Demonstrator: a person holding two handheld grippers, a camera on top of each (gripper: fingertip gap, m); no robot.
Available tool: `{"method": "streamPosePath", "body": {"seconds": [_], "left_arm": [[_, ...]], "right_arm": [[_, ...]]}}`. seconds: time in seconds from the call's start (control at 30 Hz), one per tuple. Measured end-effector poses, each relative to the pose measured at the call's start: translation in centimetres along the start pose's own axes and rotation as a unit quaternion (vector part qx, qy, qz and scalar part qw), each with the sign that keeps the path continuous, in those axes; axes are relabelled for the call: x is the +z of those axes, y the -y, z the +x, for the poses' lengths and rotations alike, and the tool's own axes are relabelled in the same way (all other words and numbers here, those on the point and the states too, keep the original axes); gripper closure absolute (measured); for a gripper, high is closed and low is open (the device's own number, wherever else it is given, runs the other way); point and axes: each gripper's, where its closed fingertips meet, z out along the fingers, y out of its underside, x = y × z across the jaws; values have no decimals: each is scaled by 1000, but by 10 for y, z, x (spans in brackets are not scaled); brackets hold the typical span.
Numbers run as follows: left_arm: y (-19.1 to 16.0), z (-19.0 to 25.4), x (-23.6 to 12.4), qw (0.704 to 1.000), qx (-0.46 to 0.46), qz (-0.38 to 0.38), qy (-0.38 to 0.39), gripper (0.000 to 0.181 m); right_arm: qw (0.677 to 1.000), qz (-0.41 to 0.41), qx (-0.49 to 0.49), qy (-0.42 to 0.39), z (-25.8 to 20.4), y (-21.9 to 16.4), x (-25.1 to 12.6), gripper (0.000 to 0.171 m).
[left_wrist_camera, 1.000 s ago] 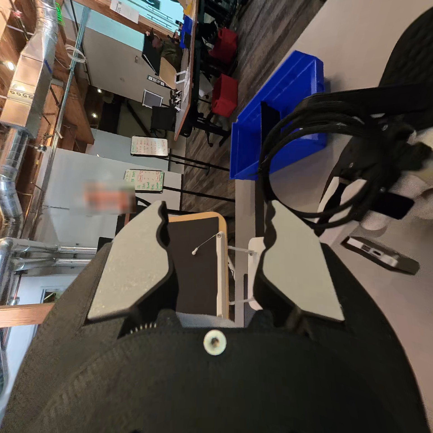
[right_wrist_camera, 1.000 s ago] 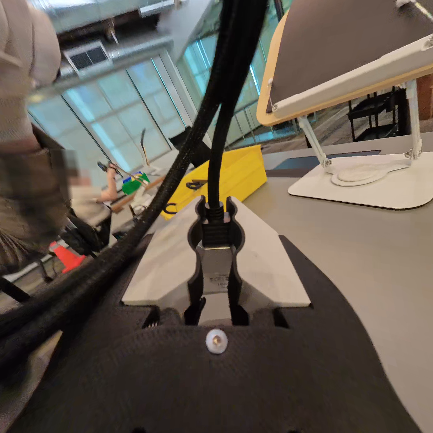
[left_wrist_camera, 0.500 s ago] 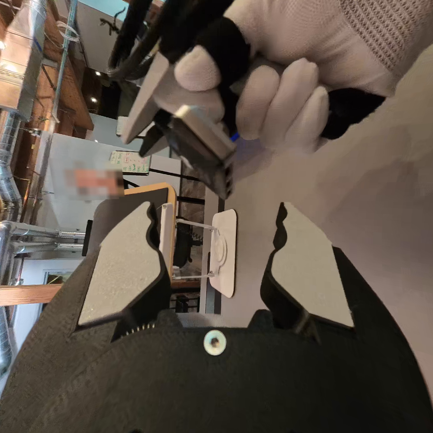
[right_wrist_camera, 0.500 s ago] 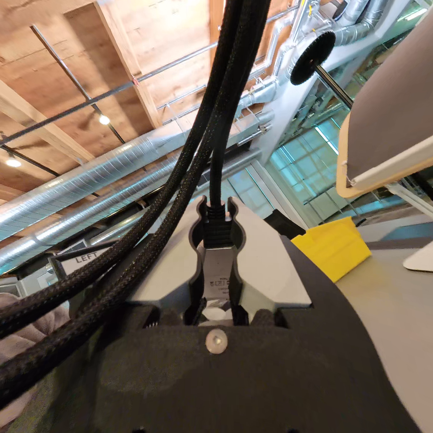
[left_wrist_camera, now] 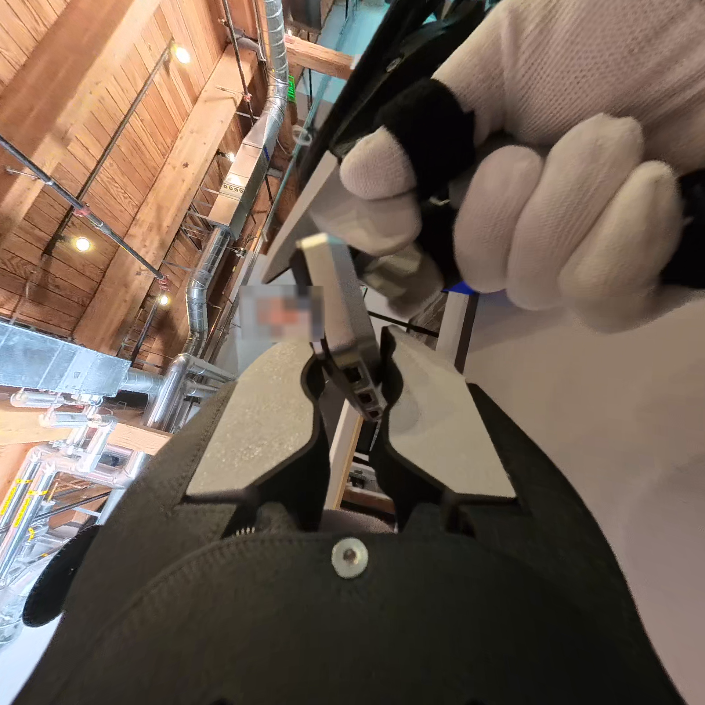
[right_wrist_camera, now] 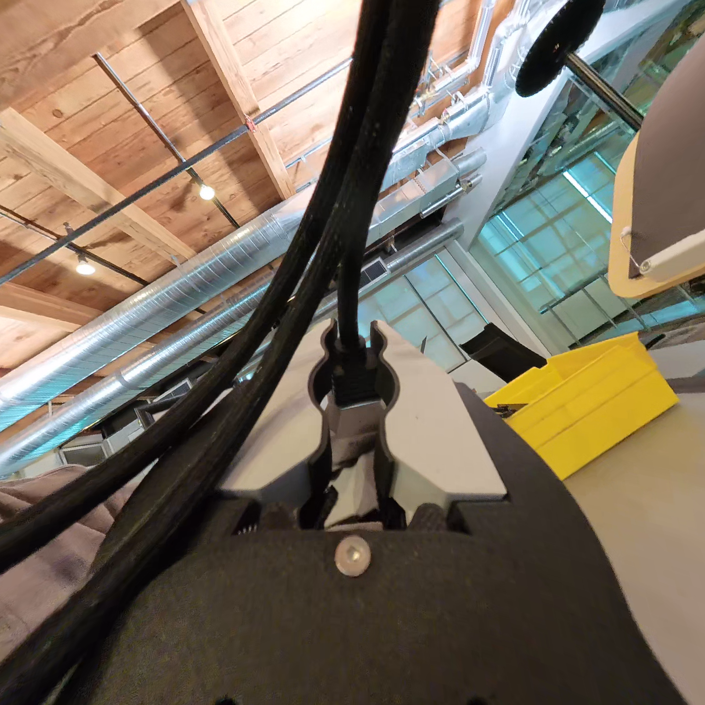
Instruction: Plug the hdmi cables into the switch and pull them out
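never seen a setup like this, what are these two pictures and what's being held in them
There is no robot here. A person holds two hand-held black-and-grey two-finger grippers, each with a camera looking forward along its fingers.

The left wrist view shows the left gripper closed around one end of a flat silver metal HDMI switch box with a row of small ports. Above it is the person's white-gloved hand, gripping the handle of the other gripper.

The right wrist view shows the right gripper shut on the silver-and-black plug of a black braided HDMI cable; more black cable loops hang past it. To the right, a yellow plastic bin sits on the grey table. Both cameras tilt up toward a wooden ceiling.
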Motion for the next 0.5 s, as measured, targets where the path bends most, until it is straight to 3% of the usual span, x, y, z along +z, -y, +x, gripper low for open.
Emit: {"method": "streamPosePath", "body": {"seconds": [0.03, 0.1, 0.2, 0.23, 0.33, 0.5], "left_arm": [[-3, -4, -1, 1000, 2, 0, -2, 157], [-10, -11, -1, 1000, 21, -5, -15, 158], [-16, -17, -5, 998, 50, -9, -30, 158], [-19, -22, -6, 998, 45, -10, -36, 158], [-32, -38, -9, 998, 24, -24, -50, 158], [-59, -79, -15, 998, 22, -59, -31, 158]], "right_arm": [[1000, -7, 1, -2, 2, -2, -1, 157], [999, -30, -5, -16, 8, -10, 0, 141], [999, -49, 4, -16, 11, -17, 1, 132], [998, -60, 6, -22, 14, -22, 2, 119], [995, -87, 9, -39, 26, -36, 0, 104], [964, -250, 22, -87, 49, -96, -11, 83]]}}
